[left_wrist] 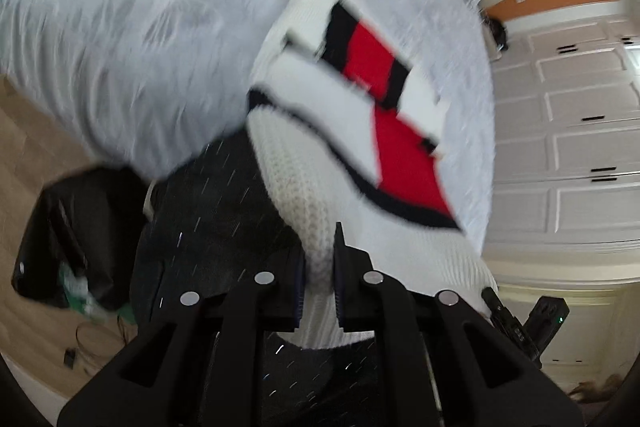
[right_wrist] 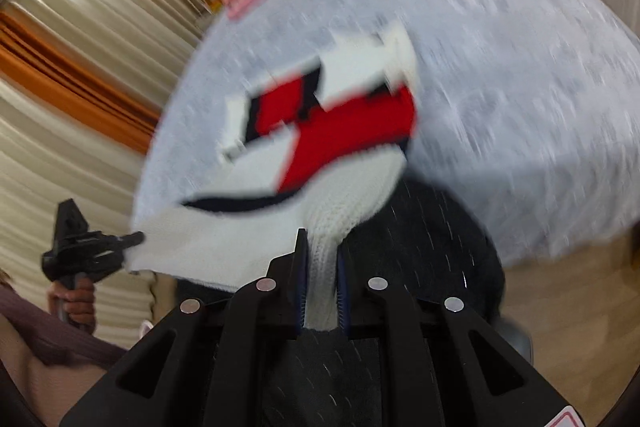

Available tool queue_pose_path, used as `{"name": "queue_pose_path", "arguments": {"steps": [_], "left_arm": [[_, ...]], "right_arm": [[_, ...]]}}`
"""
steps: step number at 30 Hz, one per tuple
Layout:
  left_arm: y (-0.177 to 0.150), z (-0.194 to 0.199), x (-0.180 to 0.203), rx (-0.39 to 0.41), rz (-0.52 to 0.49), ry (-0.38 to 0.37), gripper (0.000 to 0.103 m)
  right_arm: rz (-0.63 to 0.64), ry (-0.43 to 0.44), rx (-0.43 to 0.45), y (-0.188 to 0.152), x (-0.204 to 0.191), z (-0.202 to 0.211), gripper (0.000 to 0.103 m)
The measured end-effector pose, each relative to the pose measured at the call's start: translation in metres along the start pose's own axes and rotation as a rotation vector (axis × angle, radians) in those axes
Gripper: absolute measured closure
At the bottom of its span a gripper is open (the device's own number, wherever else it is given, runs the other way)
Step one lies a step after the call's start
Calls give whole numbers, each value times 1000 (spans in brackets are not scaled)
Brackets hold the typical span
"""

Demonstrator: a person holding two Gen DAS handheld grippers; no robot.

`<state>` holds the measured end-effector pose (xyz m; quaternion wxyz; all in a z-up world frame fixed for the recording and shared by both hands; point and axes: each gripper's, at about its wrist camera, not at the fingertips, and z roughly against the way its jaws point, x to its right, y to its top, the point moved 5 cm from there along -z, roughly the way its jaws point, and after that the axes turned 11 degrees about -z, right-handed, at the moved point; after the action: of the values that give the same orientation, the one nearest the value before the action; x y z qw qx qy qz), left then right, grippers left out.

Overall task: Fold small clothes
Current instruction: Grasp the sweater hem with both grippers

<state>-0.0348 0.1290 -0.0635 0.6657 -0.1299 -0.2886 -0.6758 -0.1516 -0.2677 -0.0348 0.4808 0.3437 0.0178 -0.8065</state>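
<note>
Left hand-held gripper (left_wrist: pixel 320 267) is up close in its own wrist view, both black fingers (left_wrist: pixel 352 267) pressed in toward each other with white knit sweater (left_wrist: pixel 304 195) fabric pinched tight between the pads. Over on the right, same story: the right hand-held gripper (right_wrist: pixel 322 267) has its fingers (right_wrist: pixel 298 263) squeezed together on a bunched fold of that knit. From the right wrist view, the left hand-held gripper shows side-on at the far left edge, its tip clamped on the sweater's other corner, and the person's left hand (right_wrist: pixel 74 297) wraps around its handle, knuckles showing. Both views are motion-blurred.
</note>
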Motion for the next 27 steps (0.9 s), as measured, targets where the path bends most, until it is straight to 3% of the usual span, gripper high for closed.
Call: {"name": "queue_pose_path", "arguments": {"steps": [3, 7, 10, 13, 15, 17, 20, 21, 22, 23, 24, 26, 27], "left_arm": [[63, -5, 26, 79, -90, 25, 92], [157, -40, 44, 148, -161, 98, 92], [214, -82, 39, 161, -154, 179, 91], [257, -138, 23, 149, -157, 316, 90], [272, -168, 8, 132, -137, 359, 90], [281, -197, -11, 86, -78, 348, 88], [282, -204, -22, 74, -60, 333, 86], [281, -202, -22, 85, -65, 314, 82], [279, -196, -23, 97, -76, 294, 79], [278, -193, -24, 97, -78, 297, 68], [274, -185, -25, 105, -78, 300, 59], [263, -167, -25, 142, -83, 286, 54], [258, -161, -25, 145, -85, 272, 45]], "right_arm": [[24, 67, 99, 75, -19, -13, 92], [8, 73, 143, 163, -21, -61, 91], [-10, -14, 119, 220, -9, -130, 91], [-49, -72, 78, 250, 10, -188, 91], [-70, -86, 53, 262, 21, -215, 91], [-64, -126, 46, 270, 25, -232, 91], [-60, -128, 54, 272, 28, -233, 84], [-38, -133, 59, 270, 27, -231, 84], [-26, -138, 59, 269, 28, -231, 76], [-2, -155, 54, 262, 28, -227, 64], [22, -162, 50, 254, 28, -224, 60], [43, -127, 39, 237, 27, -220, 59], [37, -102, 29, 229, 27, -219, 59]]}}
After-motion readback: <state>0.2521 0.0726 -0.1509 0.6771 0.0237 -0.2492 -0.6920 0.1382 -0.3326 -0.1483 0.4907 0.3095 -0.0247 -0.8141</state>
